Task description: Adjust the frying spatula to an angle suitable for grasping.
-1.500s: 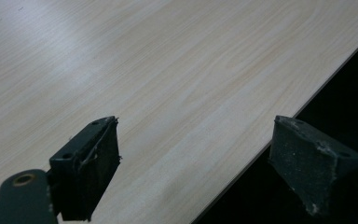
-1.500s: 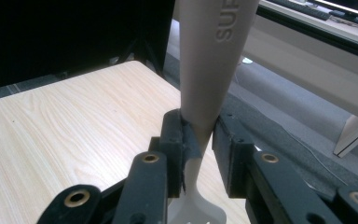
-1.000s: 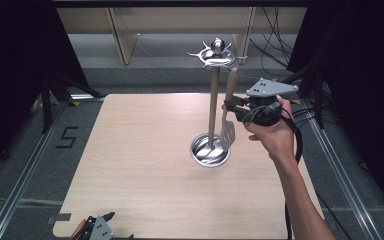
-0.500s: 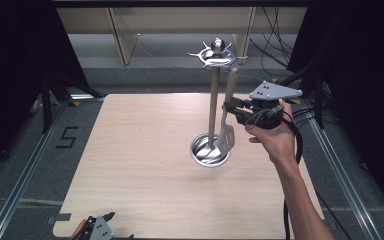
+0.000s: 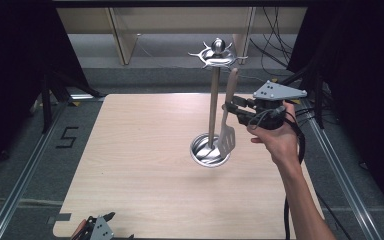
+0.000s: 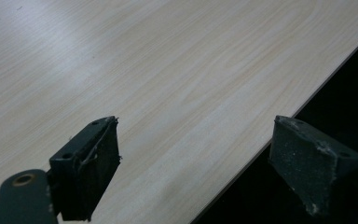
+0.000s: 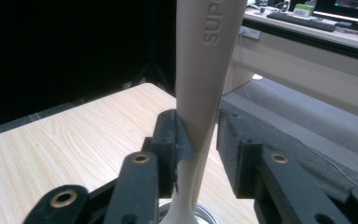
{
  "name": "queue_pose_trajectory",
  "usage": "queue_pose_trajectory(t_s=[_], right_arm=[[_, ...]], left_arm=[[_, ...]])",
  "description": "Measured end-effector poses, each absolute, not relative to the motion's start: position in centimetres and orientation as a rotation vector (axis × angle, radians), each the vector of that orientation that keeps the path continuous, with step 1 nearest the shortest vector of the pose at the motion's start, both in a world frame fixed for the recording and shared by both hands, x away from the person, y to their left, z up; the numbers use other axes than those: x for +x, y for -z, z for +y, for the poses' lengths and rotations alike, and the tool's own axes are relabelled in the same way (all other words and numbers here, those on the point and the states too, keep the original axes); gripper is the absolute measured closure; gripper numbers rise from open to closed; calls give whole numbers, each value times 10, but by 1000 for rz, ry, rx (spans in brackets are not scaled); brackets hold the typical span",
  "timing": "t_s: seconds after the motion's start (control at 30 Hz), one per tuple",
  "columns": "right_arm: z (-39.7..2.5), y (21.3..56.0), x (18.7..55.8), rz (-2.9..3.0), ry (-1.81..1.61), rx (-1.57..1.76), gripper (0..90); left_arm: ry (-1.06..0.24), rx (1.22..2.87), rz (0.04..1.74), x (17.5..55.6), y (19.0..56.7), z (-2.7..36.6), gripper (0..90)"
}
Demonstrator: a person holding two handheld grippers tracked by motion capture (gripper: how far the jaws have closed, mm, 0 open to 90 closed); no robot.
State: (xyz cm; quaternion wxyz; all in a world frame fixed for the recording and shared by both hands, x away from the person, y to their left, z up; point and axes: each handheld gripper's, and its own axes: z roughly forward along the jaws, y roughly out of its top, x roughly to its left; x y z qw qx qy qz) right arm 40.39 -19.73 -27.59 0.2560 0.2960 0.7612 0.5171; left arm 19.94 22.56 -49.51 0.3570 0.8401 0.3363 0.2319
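Note:
A metal utensil stand (image 5: 213, 100) rises from a round base (image 5: 209, 150) right of the table's centre, with a crown of hooks (image 5: 219, 54) on top. A beige slotted spatula (image 5: 227, 135) hangs upright beside the pole, its top end just under a hook and its head over the base. My right gripper (image 5: 231, 109) reaches in from the right, jaws either side of the spatula handle (image 7: 205, 70). The left pad (image 7: 179, 135) touches the handle; a narrow gap shows at the right pad, so this right gripper (image 7: 200, 140) is open. My left gripper (image 5: 100, 226) rests at the table's front edge, open (image 6: 196, 168) with nothing between its pads.
The pale wooden table (image 5: 140, 150) ends close under the left gripper, its edge (image 6: 279, 130) dropping into dark. Wooden shelving (image 5: 130, 30) stands behind the table. Cables (image 5: 300, 150) trail from the right gripper along the forearm. Metal rails (image 5: 25, 175) run beside the table.
My right gripper has slid a little to the right, back along its jaws, while the spatula stayed beside the pole. The left gripper has not moved.

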Motion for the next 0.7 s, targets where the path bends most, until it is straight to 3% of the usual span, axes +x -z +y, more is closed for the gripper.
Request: queue_pose_trajectory(t_s=[0.7], right_arm=[[-210,287,393,2051,-1438,841,509]], left_arm=[[-600,2167,870,199,495,225,151]])
